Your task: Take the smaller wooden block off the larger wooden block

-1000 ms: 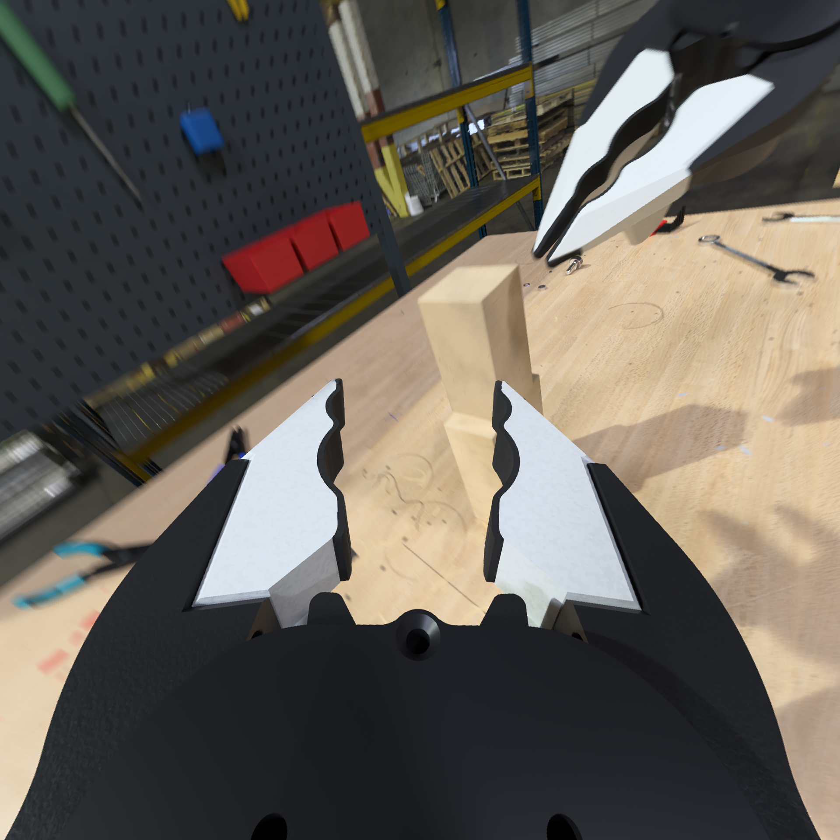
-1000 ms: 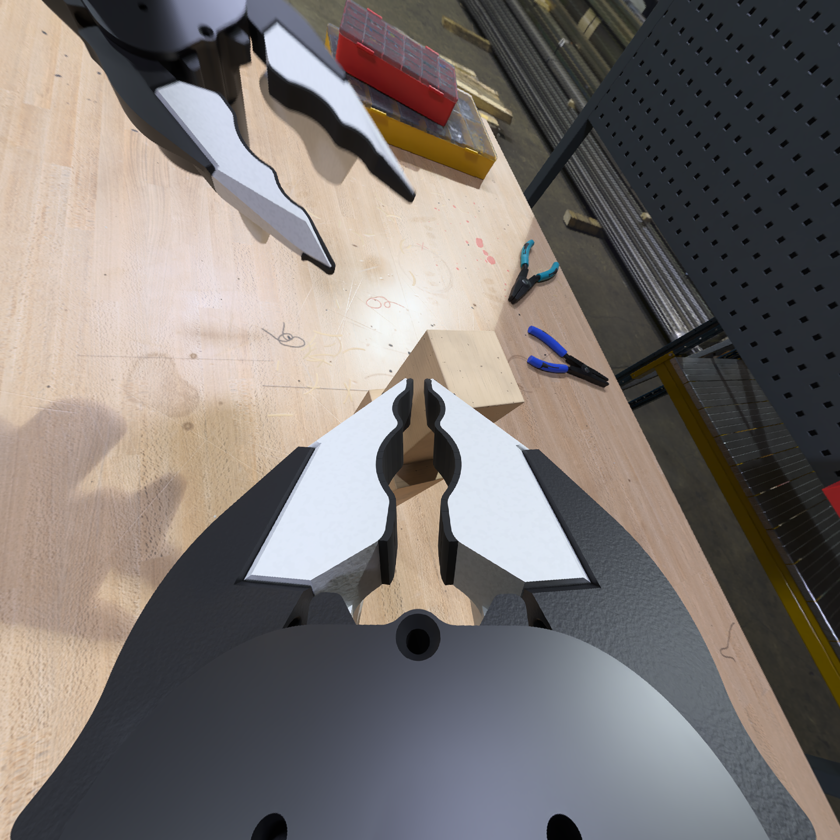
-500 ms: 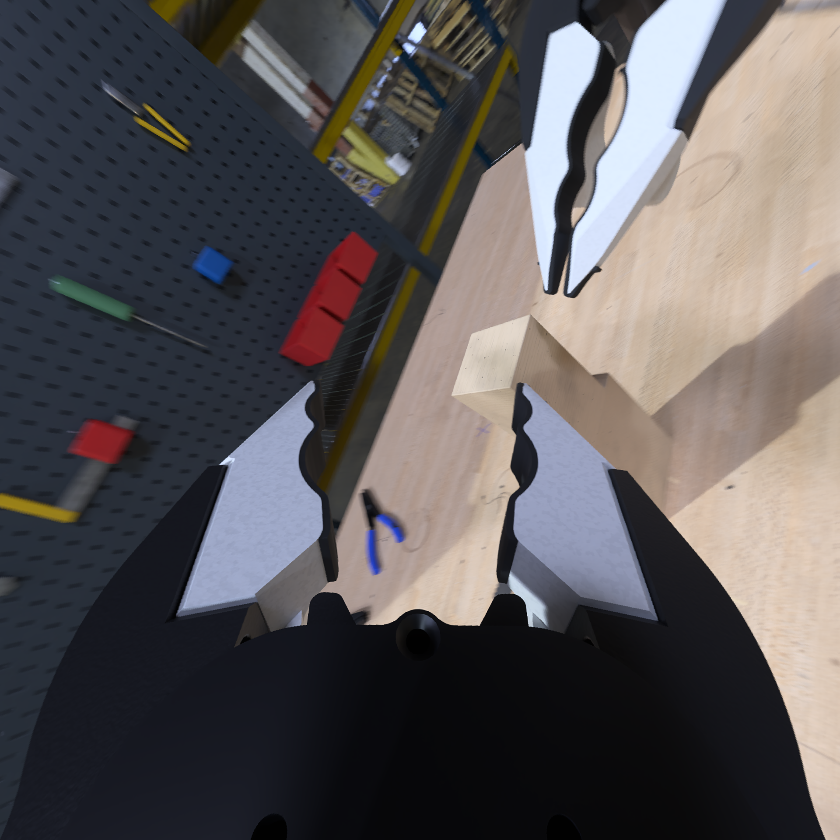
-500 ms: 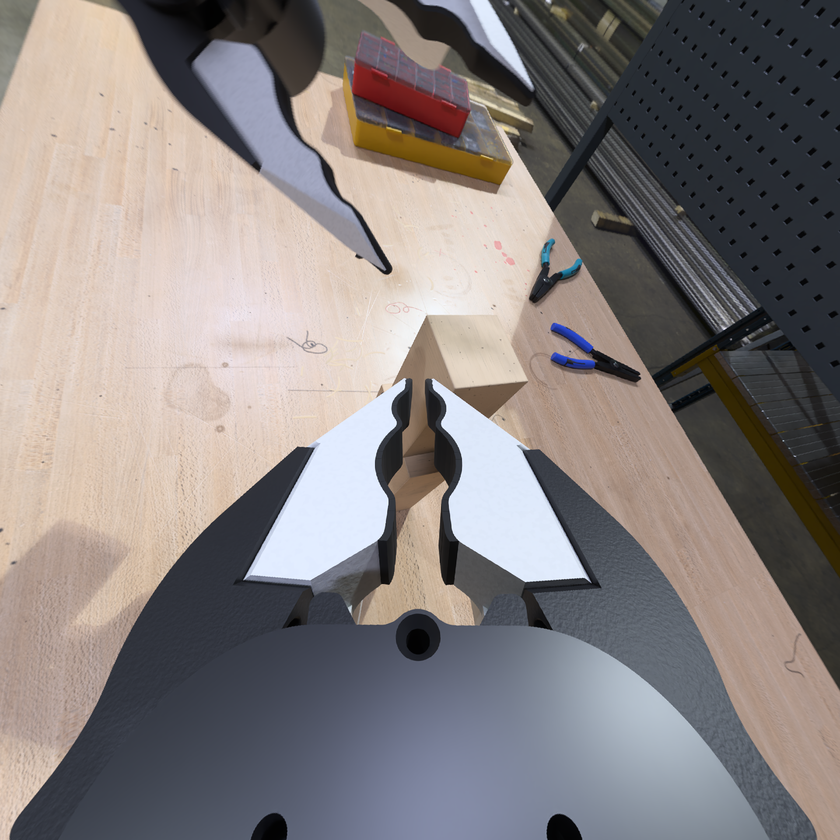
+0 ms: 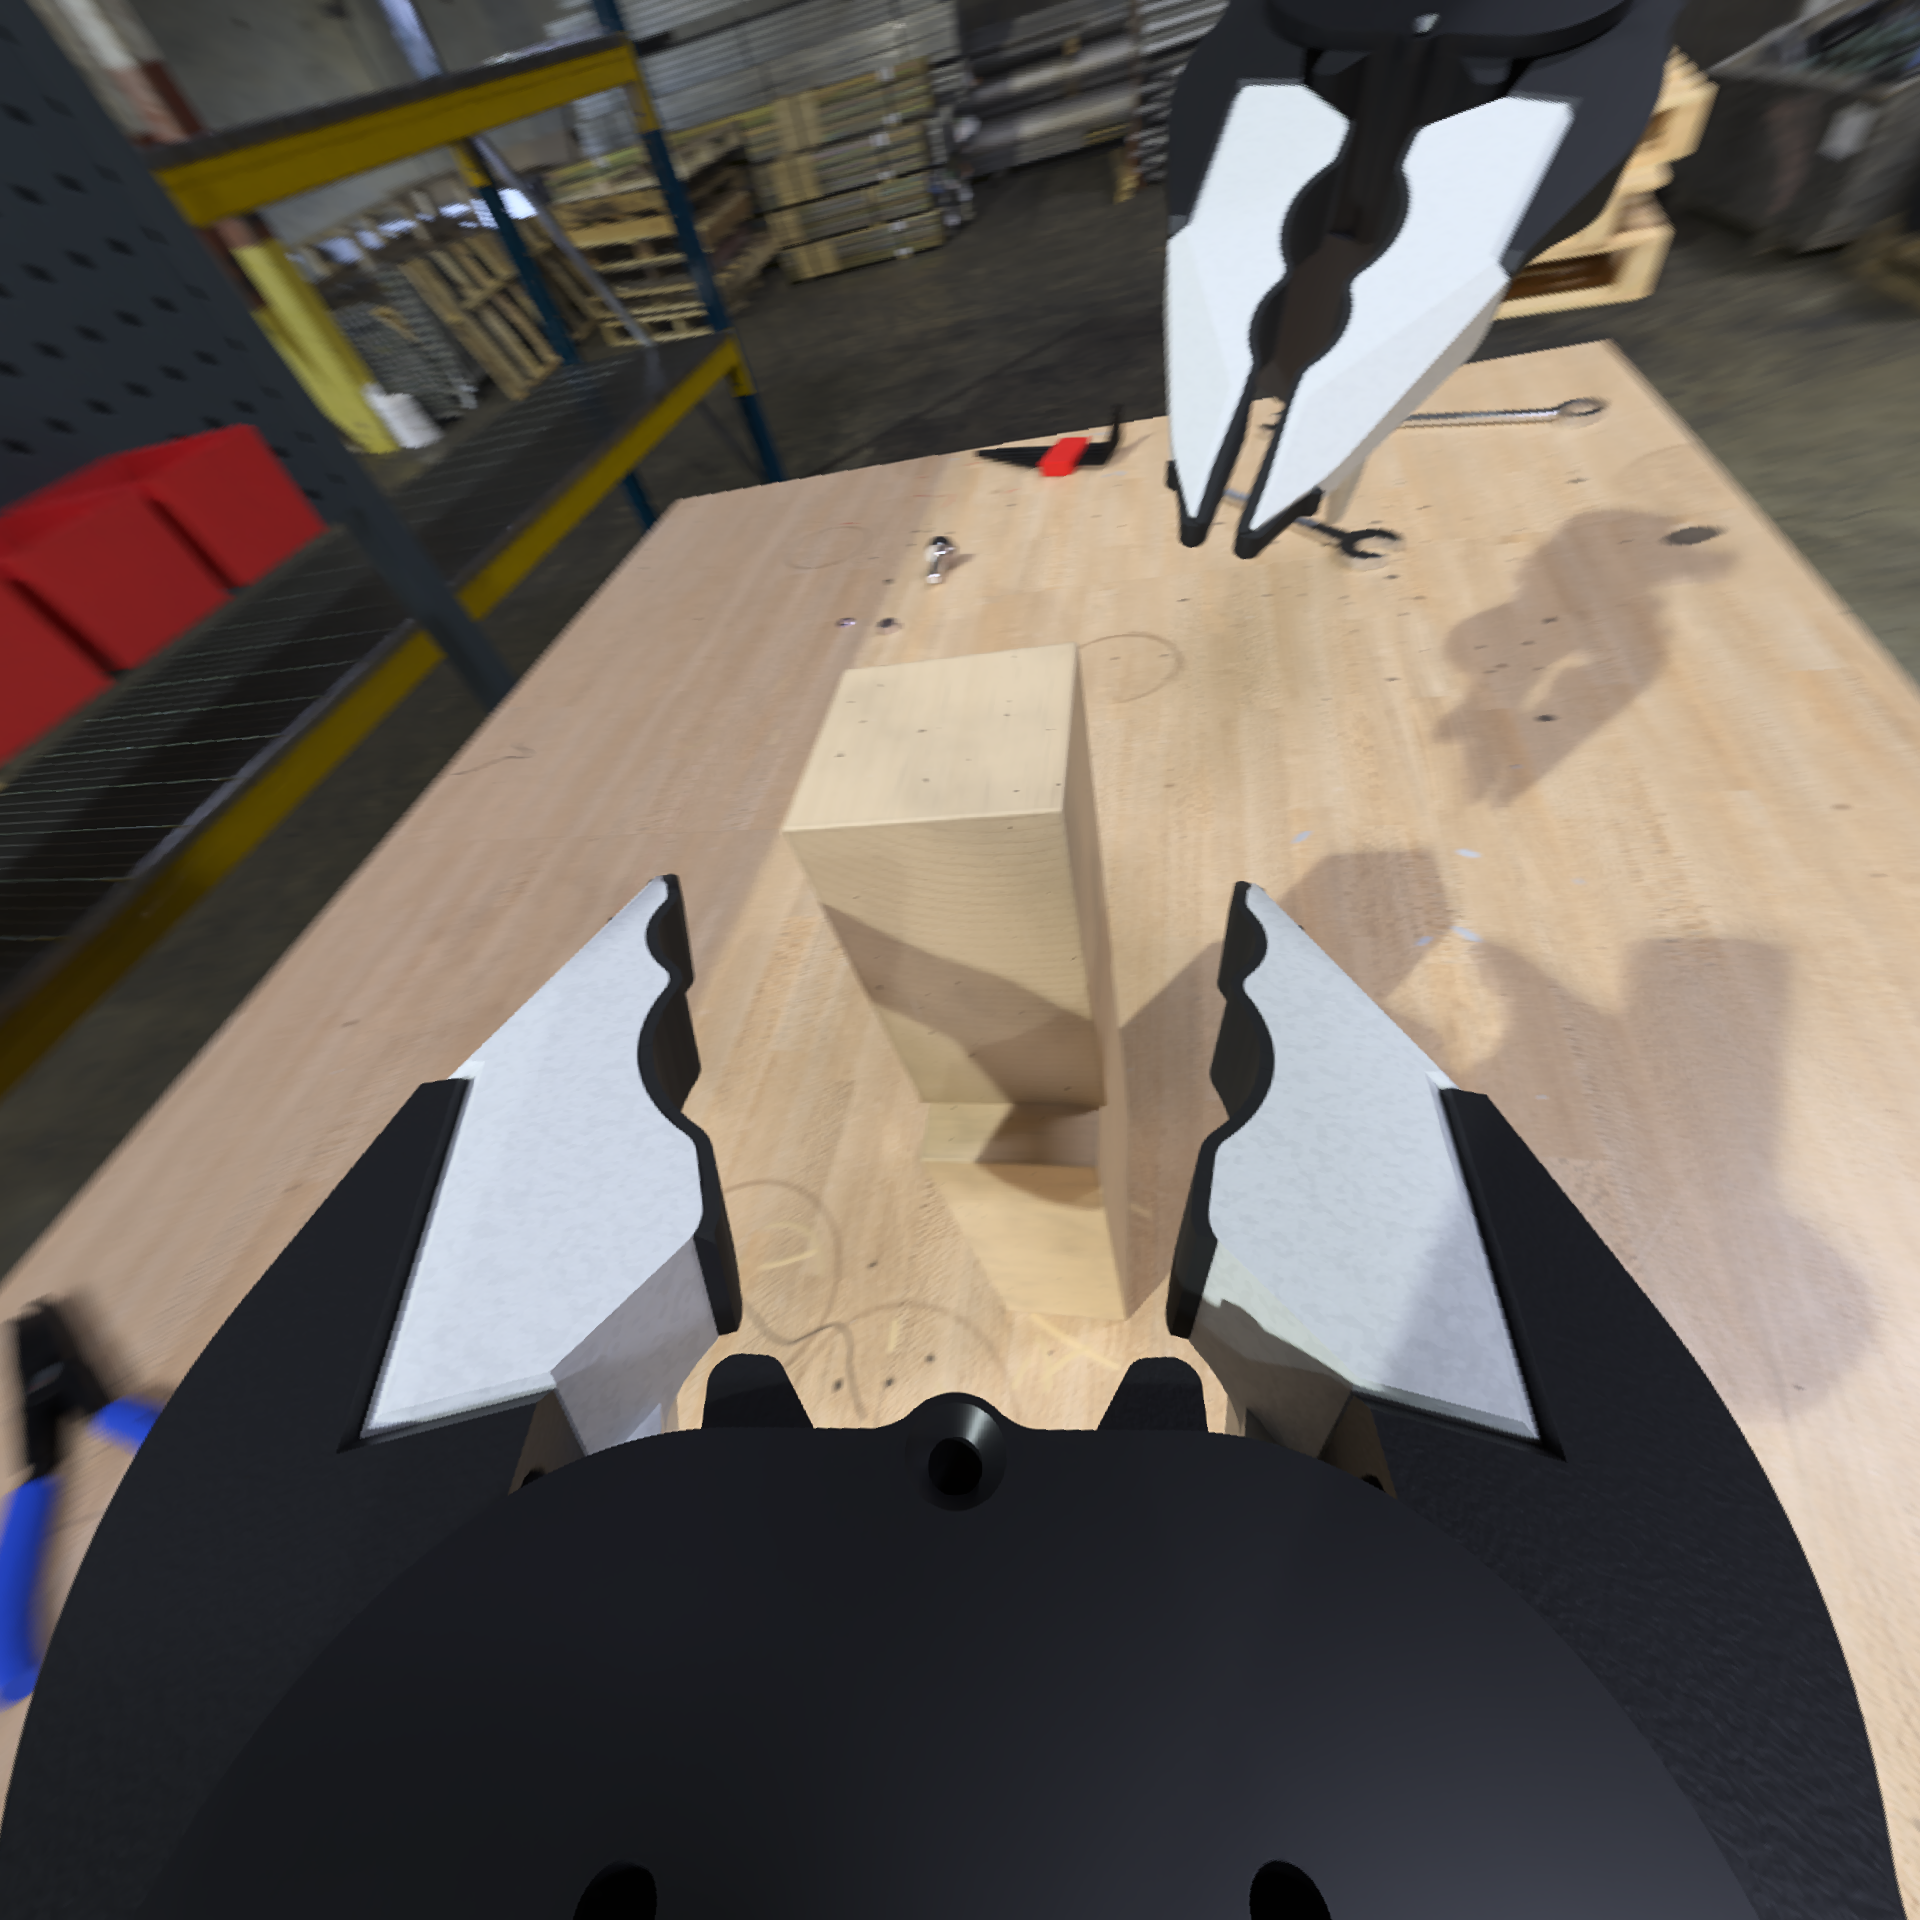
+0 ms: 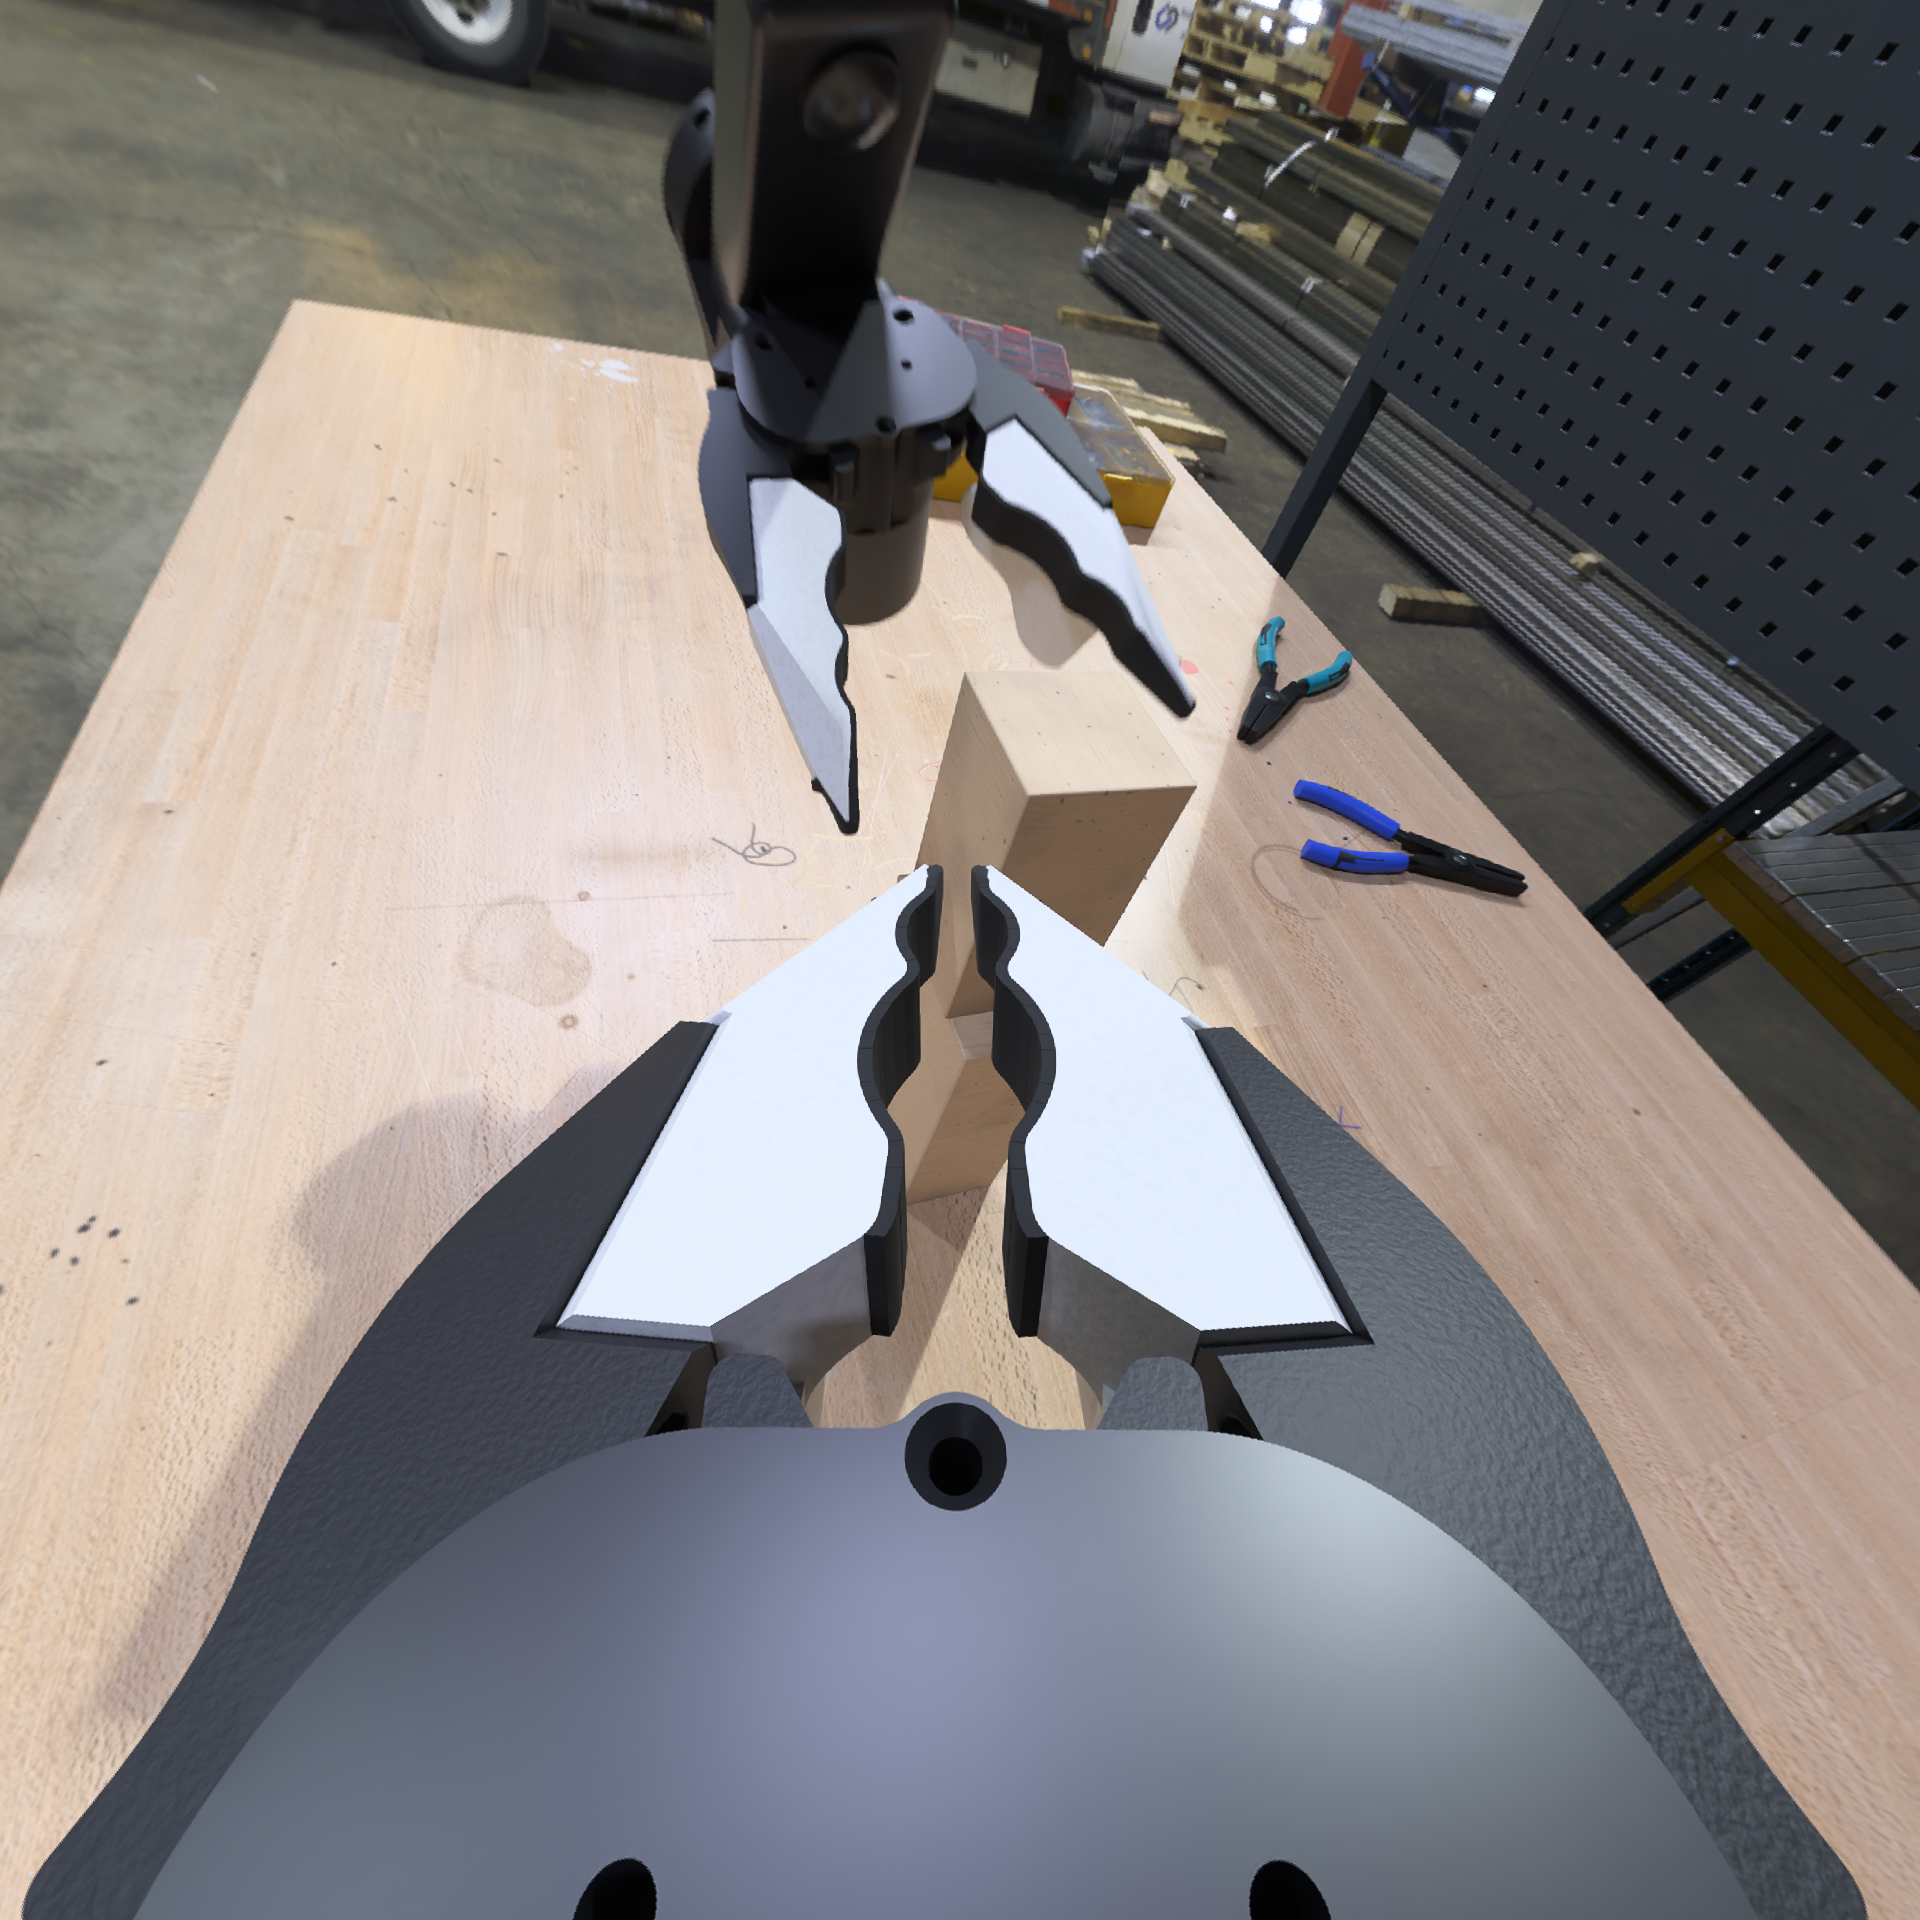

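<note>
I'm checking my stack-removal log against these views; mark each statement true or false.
1. The left gripper is wide open. True.
2. The right gripper grips the top block. False: its fingers are nearly closed on nothing, clear of the block.
3. The top block stands on the bottom block. True.
4. The blue-handled pliers lie on top of the stack. False: they lie on the table beside it.
</note>
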